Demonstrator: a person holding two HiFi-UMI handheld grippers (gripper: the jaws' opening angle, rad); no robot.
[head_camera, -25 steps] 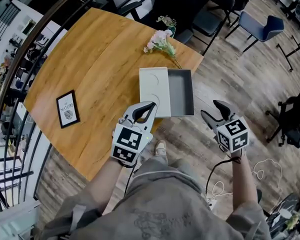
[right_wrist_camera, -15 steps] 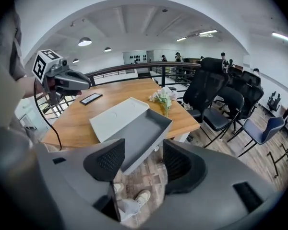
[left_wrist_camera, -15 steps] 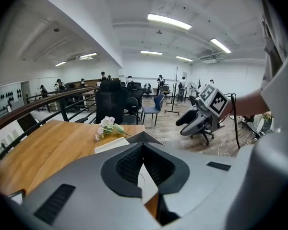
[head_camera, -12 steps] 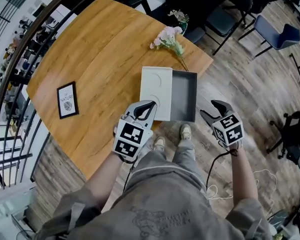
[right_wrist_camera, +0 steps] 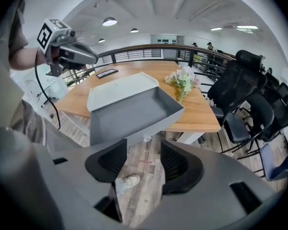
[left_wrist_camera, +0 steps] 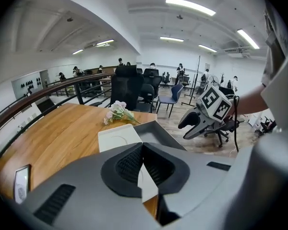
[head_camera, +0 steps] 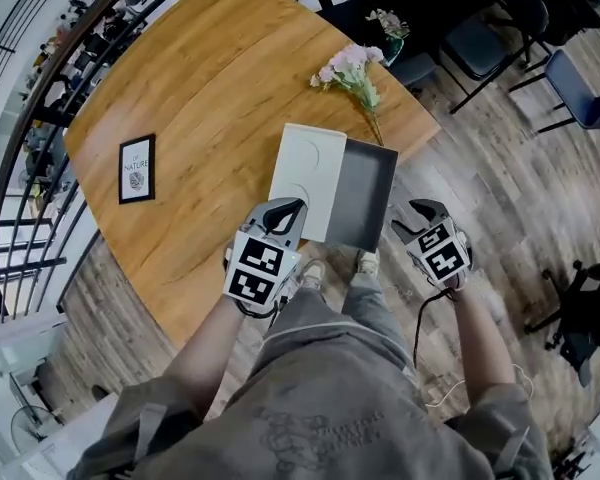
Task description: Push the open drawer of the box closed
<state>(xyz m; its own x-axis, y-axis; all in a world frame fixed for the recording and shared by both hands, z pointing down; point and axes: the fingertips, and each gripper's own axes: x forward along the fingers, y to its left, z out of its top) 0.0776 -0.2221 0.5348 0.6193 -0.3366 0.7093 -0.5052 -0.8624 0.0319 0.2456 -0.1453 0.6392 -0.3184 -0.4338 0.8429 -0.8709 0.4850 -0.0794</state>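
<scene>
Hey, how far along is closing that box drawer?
Nothing is done yet: the grey drawer stands pulled out of the white box, past the table edge. In hand: the right gripper faces the drawer front, fingers closing on nothing; the left gripper is shut near the box. Left: the whole push.

My left hand-held gripper (left_wrist_camera: 143,149) has its jaws meeting at the tips, gripping nothing. Just beyond them a white box (left_wrist_camera: 117,138) sits on the desk (left_wrist_camera: 62,128), its grey drawer (left_wrist_camera: 154,133) open to the right, with flowers (left_wrist_camera: 116,111) lying farther back.
</scene>
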